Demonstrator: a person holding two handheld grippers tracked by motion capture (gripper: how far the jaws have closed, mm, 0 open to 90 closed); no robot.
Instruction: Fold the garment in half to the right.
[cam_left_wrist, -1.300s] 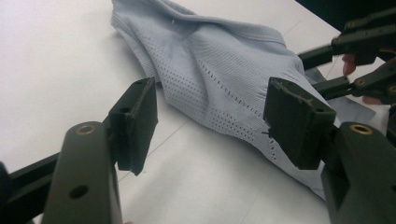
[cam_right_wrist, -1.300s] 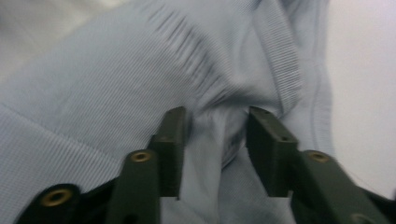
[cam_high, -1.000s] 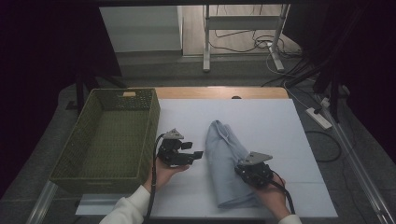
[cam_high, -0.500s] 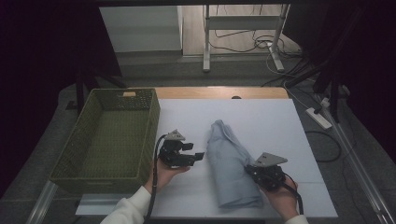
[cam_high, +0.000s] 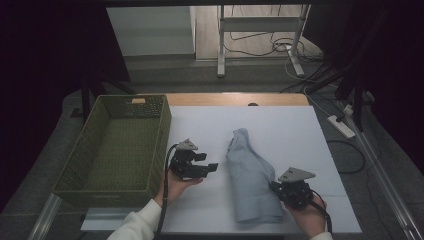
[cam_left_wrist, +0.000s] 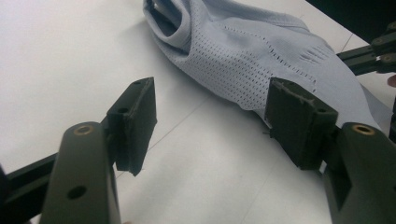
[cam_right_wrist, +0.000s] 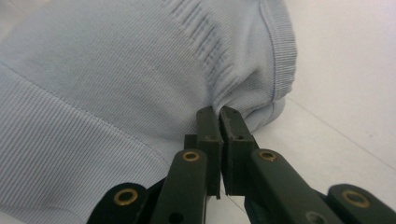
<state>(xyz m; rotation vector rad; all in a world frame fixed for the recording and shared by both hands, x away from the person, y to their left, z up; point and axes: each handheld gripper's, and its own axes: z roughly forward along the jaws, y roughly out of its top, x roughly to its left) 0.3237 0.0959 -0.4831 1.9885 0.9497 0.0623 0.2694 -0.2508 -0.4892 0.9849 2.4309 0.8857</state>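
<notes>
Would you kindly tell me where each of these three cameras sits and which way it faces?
High view: above the person's side, facing forward and down on the table, basket and garment; both forearms, left gripper and right gripper show.
Left gripper view: on the left gripper, looking between its open jaws at the garment.
Right gripper view: on the right gripper, jaws pinching the garment's hem.
All share the garment.

White table (cam_high: 280, 125) carries a green basket (cam_high: 117, 145) (left) and blue garment (cam_high: 250, 175).
</notes>
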